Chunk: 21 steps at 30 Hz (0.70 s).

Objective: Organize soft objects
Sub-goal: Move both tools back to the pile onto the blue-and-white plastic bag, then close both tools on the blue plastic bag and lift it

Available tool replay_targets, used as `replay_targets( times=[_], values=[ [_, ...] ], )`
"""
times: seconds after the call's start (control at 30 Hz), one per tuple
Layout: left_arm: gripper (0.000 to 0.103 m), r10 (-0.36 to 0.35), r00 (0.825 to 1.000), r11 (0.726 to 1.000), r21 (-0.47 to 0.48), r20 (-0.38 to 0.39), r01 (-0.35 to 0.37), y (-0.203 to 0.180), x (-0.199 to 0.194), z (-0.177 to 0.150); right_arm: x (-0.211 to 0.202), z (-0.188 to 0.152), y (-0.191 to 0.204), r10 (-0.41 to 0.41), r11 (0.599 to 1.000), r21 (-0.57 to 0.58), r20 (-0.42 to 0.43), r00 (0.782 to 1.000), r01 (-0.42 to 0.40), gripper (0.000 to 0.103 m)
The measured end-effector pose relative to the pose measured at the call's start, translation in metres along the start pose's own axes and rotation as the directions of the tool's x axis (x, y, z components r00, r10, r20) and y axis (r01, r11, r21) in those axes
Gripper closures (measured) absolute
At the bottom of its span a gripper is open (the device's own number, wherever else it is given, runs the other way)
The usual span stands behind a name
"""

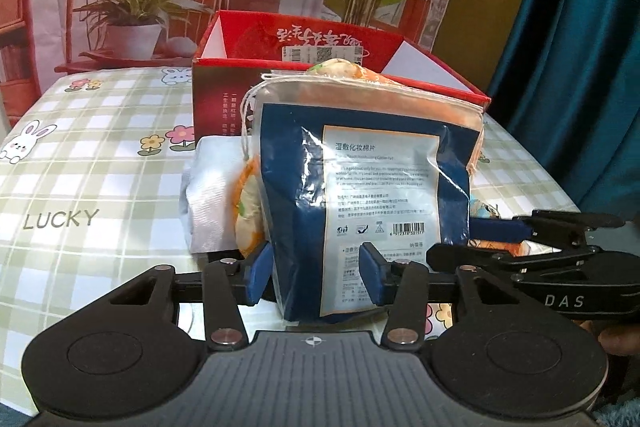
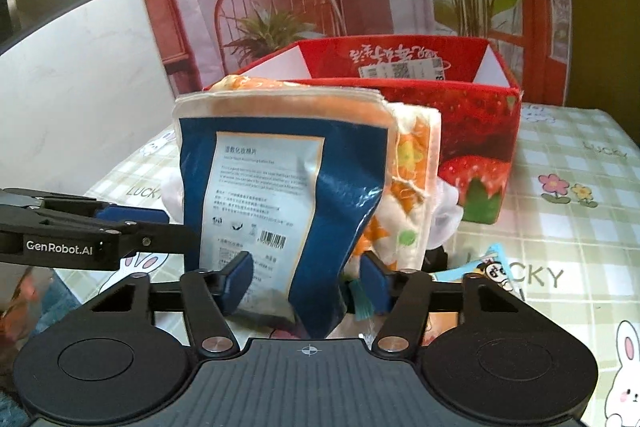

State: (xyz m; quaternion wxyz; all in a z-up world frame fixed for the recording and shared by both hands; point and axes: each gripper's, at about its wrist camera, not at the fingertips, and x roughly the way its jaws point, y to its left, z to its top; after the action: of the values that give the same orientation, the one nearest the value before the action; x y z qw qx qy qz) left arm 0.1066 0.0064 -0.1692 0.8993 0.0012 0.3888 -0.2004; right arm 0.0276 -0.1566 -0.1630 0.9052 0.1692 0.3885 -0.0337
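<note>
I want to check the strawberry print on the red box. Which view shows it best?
The right wrist view: the red box turns its strawberry-printed front toward that camera, beside the blue pouch. In the left wrist view the box shows only a dark red side with text; the pouch hides the rest.

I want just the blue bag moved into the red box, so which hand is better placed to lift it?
Left, probably. The left gripper seems to pinch only the bag in its jaws; the right gripper also catches the floral cloth. The box stands behind.
</note>
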Motion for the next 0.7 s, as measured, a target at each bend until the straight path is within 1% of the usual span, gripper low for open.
replay_targets(
  times=[0.07, 0.13, 0.3, 0.37, 0.7],
  values=[
    [0.054, -0.005, 1.0, 1.0, 0.002, 0.004, 0.005, 0.0, 0.003, -0.002, 0.002, -0.001, -0.001, 0.005, 1.0, 0.011, -0.01, 1.0, -0.004, 0.055],
    [0.054, -0.009, 1.0, 1.0, -0.002, -0.004, 0.009, 0.0, 0.005, -0.002, 0.004, -0.003, -0.002, 0.012, 1.0, 0.021, -0.019, 1.0, -0.012, 0.057],
    [0.054, -0.01, 1.0, 0.999, -0.037, -0.005, 0.01, 0.008, 0.01, -0.003, 0.007, -0.005, -0.003, 0.022, 0.999, 0.028, -0.022, 1.0, -0.022, 0.063],
    [0.054, -0.019, 1.0, 0.998, -0.053, -0.011, 0.018, 0.011, 0.012, -0.003, 0.008, -0.005, -0.004, 0.021, 0.999, 0.031, -0.024, 0.999, -0.02, 0.067],
    [0.054, -0.043, 0.999, 0.998, -0.047, -0.033, 0.042, 0.012, 0.021, -0.007, 0.012, -0.007, -0.006, 0.023, 0.999, 0.044, -0.029, 0.999, -0.021, 0.068]
  ],
)
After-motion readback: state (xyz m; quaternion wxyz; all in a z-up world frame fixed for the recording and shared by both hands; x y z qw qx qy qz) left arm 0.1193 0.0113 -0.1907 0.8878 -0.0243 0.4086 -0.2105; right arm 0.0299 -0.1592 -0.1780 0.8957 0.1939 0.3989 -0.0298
